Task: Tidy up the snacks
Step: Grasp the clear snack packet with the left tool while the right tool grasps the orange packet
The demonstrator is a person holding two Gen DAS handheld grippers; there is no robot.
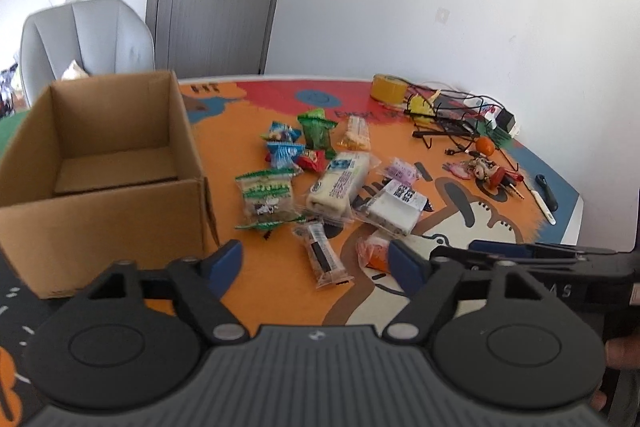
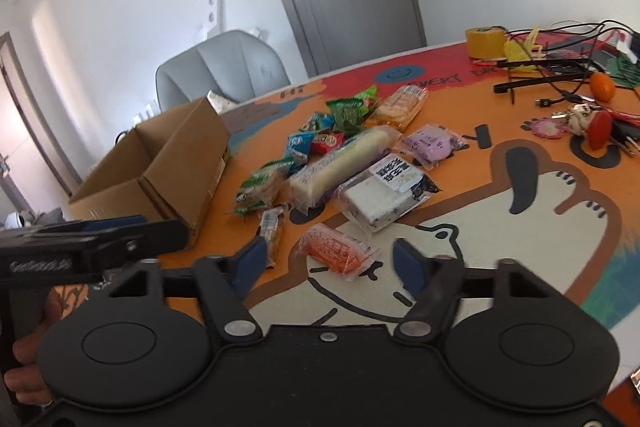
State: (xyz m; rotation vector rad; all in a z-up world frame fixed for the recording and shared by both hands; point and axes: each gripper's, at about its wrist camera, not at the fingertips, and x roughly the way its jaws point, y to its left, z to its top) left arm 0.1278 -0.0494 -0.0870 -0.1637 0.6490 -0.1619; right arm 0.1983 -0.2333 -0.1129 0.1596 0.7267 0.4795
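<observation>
Right wrist: orange snack (image 2: 335, 251) between open fingers.

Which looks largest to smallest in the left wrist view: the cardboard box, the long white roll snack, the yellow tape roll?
1. cardboard box, though it is nearest the camera
2. long white roll snack
3. yellow tape roll, farthest away, so its rank is unsure

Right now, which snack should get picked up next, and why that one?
Probably the orange snack packet. It lies closest in front of the right tool, whose fingers stand apart with nothing between them. Lower that tool over the packet and close on it. The cardboard box looks empty, so it can go there afterwards.
</observation>
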